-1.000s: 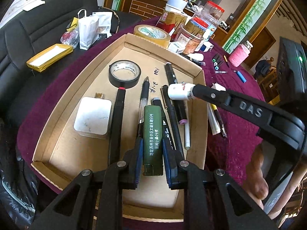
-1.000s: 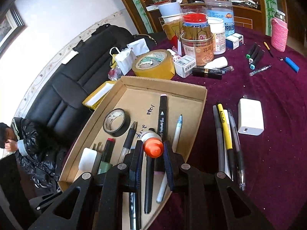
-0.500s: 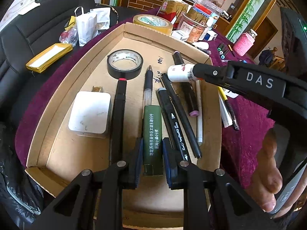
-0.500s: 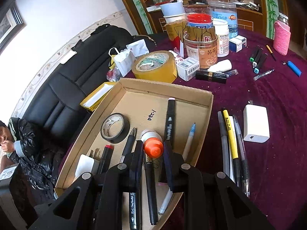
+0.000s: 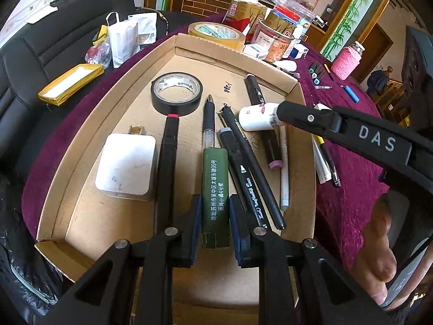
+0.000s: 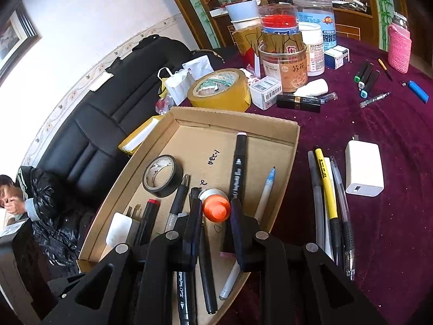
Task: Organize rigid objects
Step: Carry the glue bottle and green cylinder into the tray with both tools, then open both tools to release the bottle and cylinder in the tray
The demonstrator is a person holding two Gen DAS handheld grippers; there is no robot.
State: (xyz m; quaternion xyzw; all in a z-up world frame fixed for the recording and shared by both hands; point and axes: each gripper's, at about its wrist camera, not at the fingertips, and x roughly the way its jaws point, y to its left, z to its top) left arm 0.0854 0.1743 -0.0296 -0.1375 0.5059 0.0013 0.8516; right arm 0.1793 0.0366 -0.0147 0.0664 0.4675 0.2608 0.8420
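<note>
A shallow cardboard tray (image 5: 81,140) lies on the purple tablecloth (image 6: 392,135). My left gripper (image 5: 215,216) is shut on a green lighter (image 5: 215,184) with white lettering, low over the tray's near end, between a red-tipped black marker (image 5: 167,157) and slanted black pens (image 5: 249,168). My right gripper (image 6: 216,214) is shut on a small white bottle with an orange cap (image 6: 216,208). In the left wrist view that white bottle (image 5: 255,117) hangs sideways over the tray's right half, pinched by the right gripper (image 5: 278,113), above a pink-ended black marker (image 5: 270,146).
The tray also holds black tape (image 5: 176,93), a white charger (image 5: 125,163) and a white pen (image 5: 283,168). On the cloth lie loose pens (image 6: 327,197) and another charger (image 6: 364,168). Yellow tape (image 6: 219,88) and jars (image 6: 282,54) crowd the far side. A person (image 6: 40,197) sits by the sofa.
Both grippers keep their holds. The views have shifted only slightly, and the bottle has drifted a little farther into the tray.
</note>
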